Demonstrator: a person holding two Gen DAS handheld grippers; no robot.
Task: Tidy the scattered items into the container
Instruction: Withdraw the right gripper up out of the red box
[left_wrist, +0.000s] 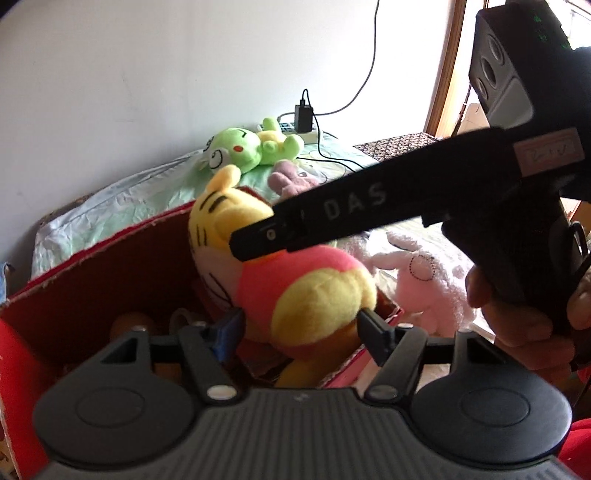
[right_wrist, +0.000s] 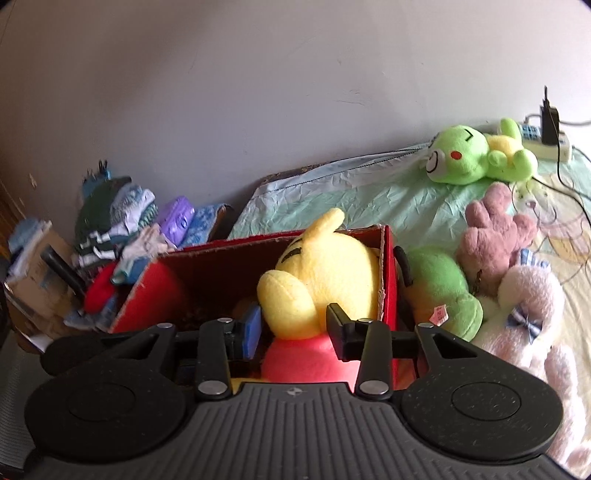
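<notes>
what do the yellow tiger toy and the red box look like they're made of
Yellow tiger toy: soft plush fabric, matte and fuzzy, probably stuffed given its rounded bulges. Red box: apparently cardboard, red outside; its torn top edge shows a pale, ragged paper core.

Yellow tiger plush (right_wrist: 325, 280) with black stripes and a pink-red body. Red cardboard box (right_wrist: 207, 266), brown inside. Bright green frog plush (right_wrist: 476, 155), red cheek dot, yellow belly. Dusty mauve bunny (right_wrist: 495, 236). Pale pink rabbit (left_wrist: 424, 284) with a dotted black circle. Mint-green bedsheet (right_wrist: 369, 192).
</notes>
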